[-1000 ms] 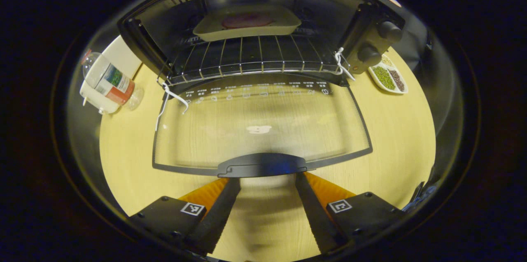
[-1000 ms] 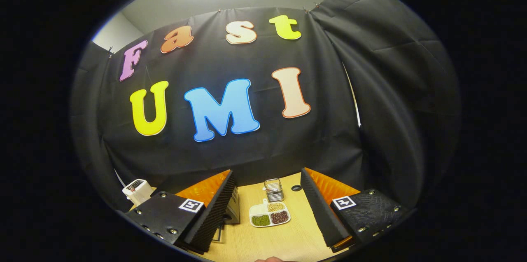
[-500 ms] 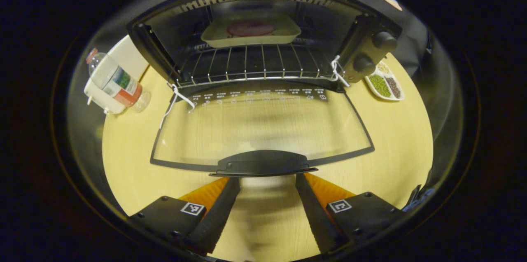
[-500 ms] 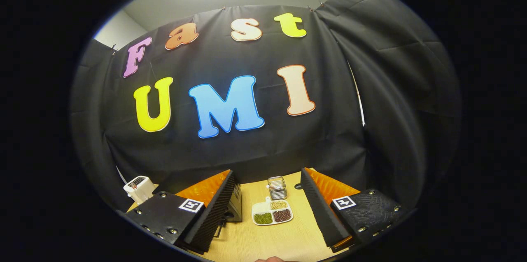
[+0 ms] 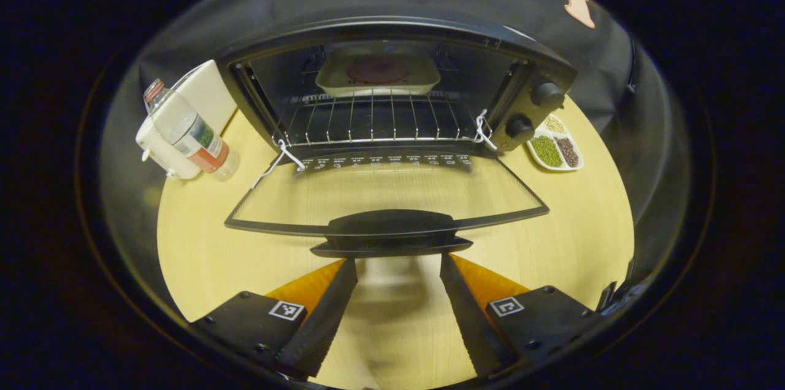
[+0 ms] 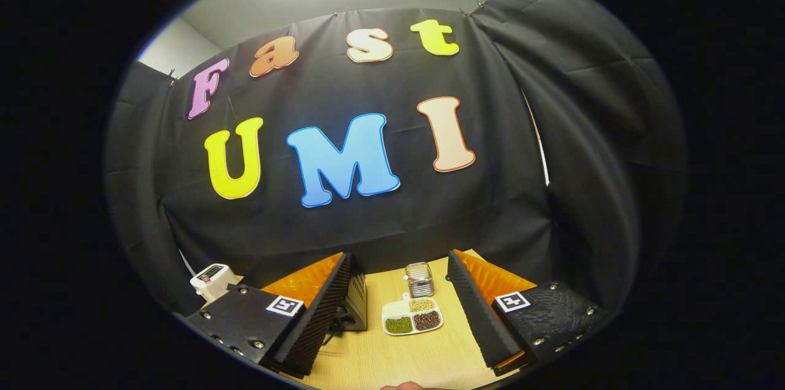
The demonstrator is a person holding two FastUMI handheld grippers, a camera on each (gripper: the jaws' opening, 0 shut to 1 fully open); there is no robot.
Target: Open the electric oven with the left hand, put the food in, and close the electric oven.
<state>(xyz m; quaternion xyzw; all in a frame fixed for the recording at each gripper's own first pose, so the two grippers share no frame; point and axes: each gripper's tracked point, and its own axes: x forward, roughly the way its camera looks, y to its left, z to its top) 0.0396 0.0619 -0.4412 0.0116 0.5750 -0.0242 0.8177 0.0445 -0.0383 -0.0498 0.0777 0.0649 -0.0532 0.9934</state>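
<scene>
In the left gripper view, the electric oven [image 5: 392, 80] is seen at twelve o'clock on the wooden bench [image 5: 202, 255], its glass door [image 5: 386, 197] swung down and partly open towards the camera. The door's dark handle [image 5: 390, 233] lies just beyond the tips of the left gripper [image 5: 392, 267], whose jaws are spread wide with nothing between them; whether the fingertips touch the handle's lower edge cannot be told. Inside the oven, a pale tray [image 5: 378, 74] carrying a round reddish piece of food [image 5: 375, 70] is set on the wire rack [image 5: 374, 123], towards the back. White cords [image 5: 277, 157] are tied at the two door hinges. Two knobs [image 5: 532, 111] are placed on the oven's panel at two o'clock. A clear water bottle [image 5: 190, 132] leaning against a white appliance [image 5: 168, 154] is found at ten o'clock, and a divided dish of beans [image 5: 555, 149] at three o'clock, just beside the oven's right corner.

In the right gripper view, the right gripper [image 6: 398, 276] is held above the bench, aimed at the booth's wall, its jaws wide apart and empty. Between its fingers, at six o'clock, the divided dish of beans [image 6: 412, 319] is seen, with a small wire basket [image 6: 420, 278] just behind it. A corner of the oven [image 6: 354, 310] is visible at seven o'clock, and the white appliance [image 6: 211, 279] at eight o'clock.
</scene>
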